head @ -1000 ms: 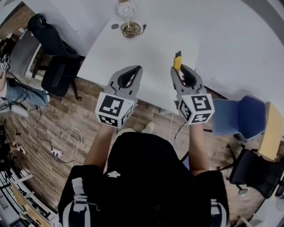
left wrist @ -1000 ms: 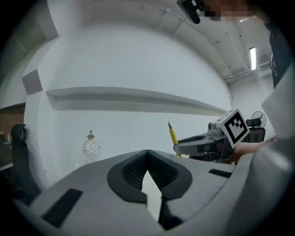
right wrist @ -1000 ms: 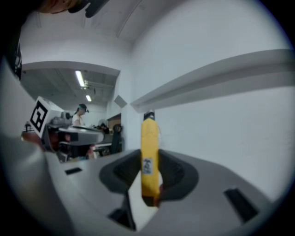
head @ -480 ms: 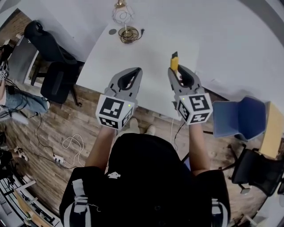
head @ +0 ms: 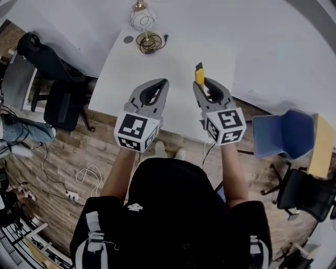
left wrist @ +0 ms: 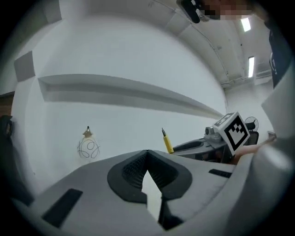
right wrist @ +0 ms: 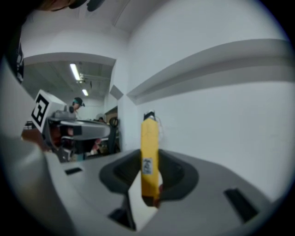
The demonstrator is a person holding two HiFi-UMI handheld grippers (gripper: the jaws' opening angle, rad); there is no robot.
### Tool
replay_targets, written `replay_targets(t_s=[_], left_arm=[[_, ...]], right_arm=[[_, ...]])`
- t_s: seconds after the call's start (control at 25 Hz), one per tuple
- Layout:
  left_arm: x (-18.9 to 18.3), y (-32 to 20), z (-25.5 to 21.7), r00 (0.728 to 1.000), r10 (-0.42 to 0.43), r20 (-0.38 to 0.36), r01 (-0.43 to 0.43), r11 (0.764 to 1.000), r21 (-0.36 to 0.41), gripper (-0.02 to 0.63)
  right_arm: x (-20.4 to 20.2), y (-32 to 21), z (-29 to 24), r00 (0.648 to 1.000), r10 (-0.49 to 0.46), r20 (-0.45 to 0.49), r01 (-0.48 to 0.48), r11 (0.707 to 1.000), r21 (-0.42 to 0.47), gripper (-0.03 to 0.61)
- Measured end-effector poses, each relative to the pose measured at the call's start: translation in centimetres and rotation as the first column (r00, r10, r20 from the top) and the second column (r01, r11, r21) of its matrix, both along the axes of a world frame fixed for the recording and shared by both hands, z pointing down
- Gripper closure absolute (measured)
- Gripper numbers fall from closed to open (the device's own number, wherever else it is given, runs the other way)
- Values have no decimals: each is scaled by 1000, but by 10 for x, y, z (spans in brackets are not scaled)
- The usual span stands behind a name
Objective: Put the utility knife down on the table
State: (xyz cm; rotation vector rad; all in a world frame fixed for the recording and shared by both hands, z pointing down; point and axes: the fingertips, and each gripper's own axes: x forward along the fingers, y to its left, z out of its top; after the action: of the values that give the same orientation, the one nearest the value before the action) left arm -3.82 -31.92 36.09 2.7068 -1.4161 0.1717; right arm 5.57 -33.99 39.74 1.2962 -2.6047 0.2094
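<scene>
My right gripper (head: 201, 83) is shut on a yellow utility knife (head: 199, 74). The knife's black tip points away from me, above the white table (head: 168, 58). In the right gripper view the utility knife (right wrist: 149, 147) stands upright between the dark pads (right wrist: 171, 174), its lower end clamped. My left gripper (head: 164, 82) hovers beside it over the table's near part, its tips together and nothing in them. The left gripper view shows its own jaws (left wrist: 147, 153) meeting, with the knife (left wrist: 167, 141) and the right gripper's marker cube (left wrist: 235, 132) off to the right.
A wire globe lamp (head: 140, 16), a coiled cable (head: 148, 41) and a small dark disc (head: 128, 39) sit at the table's far end. A black office chair (head: 58, 97) stands to the left and a blue chair (head: 283, 136) to the right. Cables (head: 84, 176) lie on the wood floor.
Both grippers have moved forward, farther over the table. The knife stays clamped in the right one and the left stays closed.
</scene>
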Motion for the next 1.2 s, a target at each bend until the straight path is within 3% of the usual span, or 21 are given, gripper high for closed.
replay_targets(t_s=[0.28,0.44,0.8,1.0,1.2], left_arm=[[-13,-18,15,1000,12,-23,-12,999,-33,598],[-24,-28,20,1000,2,-29,-4,999,-49,598],[-38,-43,42,1000,-13,-22,11,995,-103,598],[-44,-49,47,1000,-18,-19,15,994,-111,598],[-47,-51,56,1000,-27,-15,24,991,-131,598]], right_arm=[[-29,-16,53,997,-47,-69,39,992,-120,443],[-49,-16,89,988,-114,-106,89,973,-211,442],[-77,-3,173,933,-308,-184,216,892,-398,443],[-76,9,221,892,-393,-224,227,817,-531,443],[-62,16,263,816,-460,-350,188,784,-592,443]])
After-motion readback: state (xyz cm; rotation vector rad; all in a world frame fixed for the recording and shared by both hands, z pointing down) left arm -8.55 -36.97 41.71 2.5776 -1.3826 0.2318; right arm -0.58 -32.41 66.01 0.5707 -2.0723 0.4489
